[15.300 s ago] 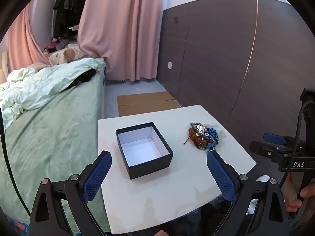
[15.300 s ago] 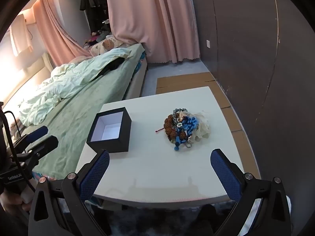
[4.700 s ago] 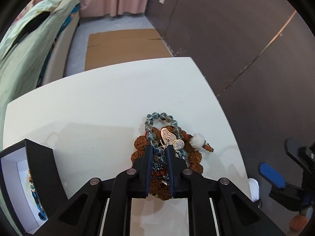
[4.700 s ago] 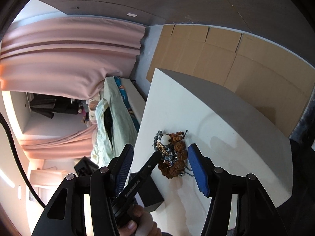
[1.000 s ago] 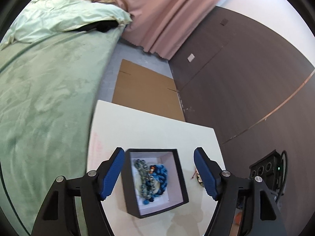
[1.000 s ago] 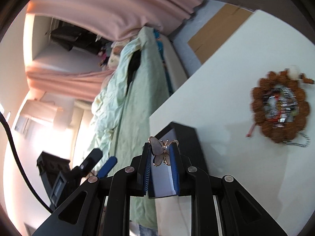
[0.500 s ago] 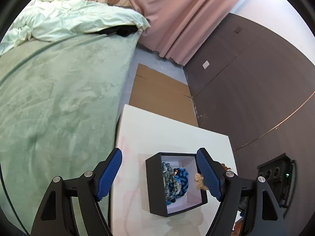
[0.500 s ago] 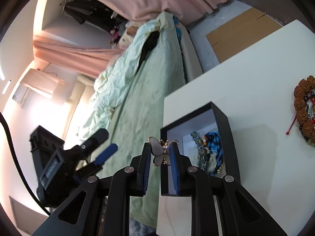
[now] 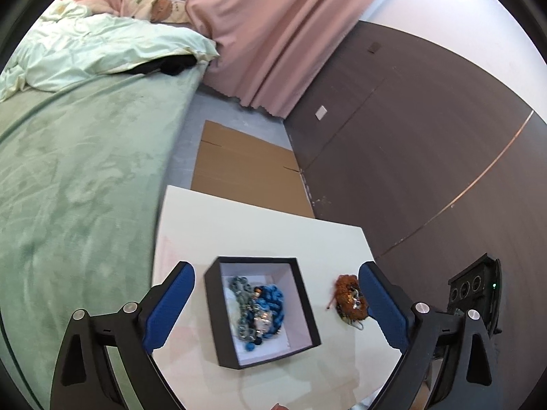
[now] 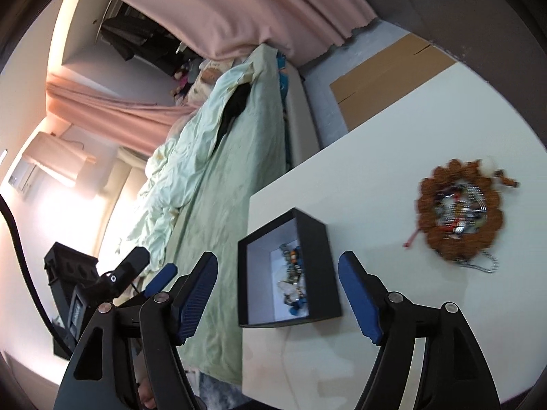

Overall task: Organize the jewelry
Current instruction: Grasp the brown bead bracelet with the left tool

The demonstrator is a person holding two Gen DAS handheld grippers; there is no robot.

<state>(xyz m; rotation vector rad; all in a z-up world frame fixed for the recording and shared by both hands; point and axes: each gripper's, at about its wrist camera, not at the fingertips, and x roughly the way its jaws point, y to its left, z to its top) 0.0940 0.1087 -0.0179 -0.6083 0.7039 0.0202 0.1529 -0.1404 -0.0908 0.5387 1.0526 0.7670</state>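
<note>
- On the white table (image 9: 259, 235), the black box (image 9: 309, 321) sits open with a heap of jewelry inside: blue beads (image 9: 270, 302), a grey-green strand (image 9: 241, 294) and a pale butterfly piece (image 10: 290, 287) lying on top.
- Well apart from the box, on the bare table top, a brown bead bracelet (image 10: 458, 205) rings a small tangle of silver chain (image 10: 459, 210); this pile is not yet put away.
- Risk, as I judge it: the loose chain trails past the brown ring, so a grab at the bracelet alone could drag or drop it; a pinch set too near the box wall could shove the light box across the table.
- Right gripper (image 10: 277, 294): jaws opening, already wide, hanging over the box with nothing between the pads.
- Left gripper (image 9: 275, 307): jaws opening to nearly full spread, straddling the box from above, holding and touching nothing.
- Beyond the table lie a green bed (image 9: 78, 177), flat cardboard (image 9: 242, 174) and pink curtains (image 9: 270, 34).
</note>
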